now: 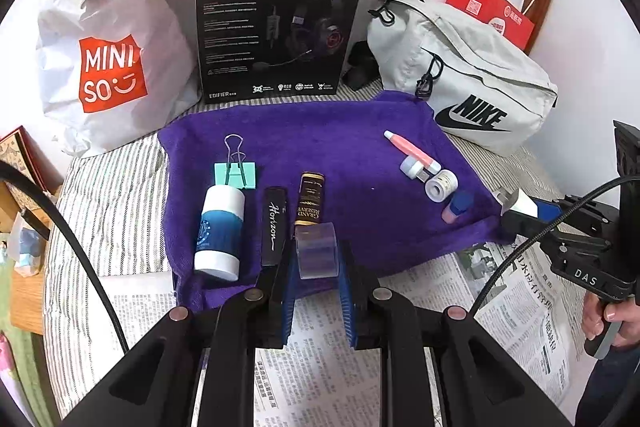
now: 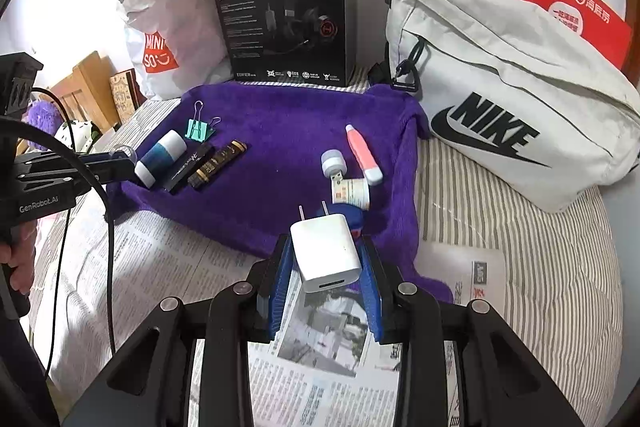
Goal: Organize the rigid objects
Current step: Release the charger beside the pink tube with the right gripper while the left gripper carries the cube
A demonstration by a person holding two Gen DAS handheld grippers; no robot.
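Right now the left gripper (image 1: 316, 259) squeezes a small clear tape roll (image 1: 317, 250) between its blue pads, so the roll hangs just over the near edge of the purple towel (image 1: 340, 147). It looks like the roll is held there because it goes in the row next to it. That row has a white and blue bottle (image 1: 220, 231), a black Horizon box (image 1: 274, 223) and a dark gold-lettered box (image 1: 310, 201), all lying side by side and pointing the same way. A green binder clip (image 1: 235, 173) sits just behind the bottle.

The right gripper (image 2: 325, 263) pinches a white plug charger (image 2: 326, 251) by its flat sides, prongs pointing away, above the towel's near edge. I think it belongs with the other little pile on the right: a pink and white tube (image 2: 363, 155), a small white USB plug (image 2: 334, 165) and a little labelled roll (image 2: 354, 193), which lie close together, some touching. A small blue thing peeks out behind the charger, partly hidden.

Newspaper (image 2: 320, 367) covers the striped bed in front. Behind the towel stand a black headset box (image 1: 280, 23), a white shopping bag (image 1: 108, 47) and a pale Nike bag (image 2: 512, 87).
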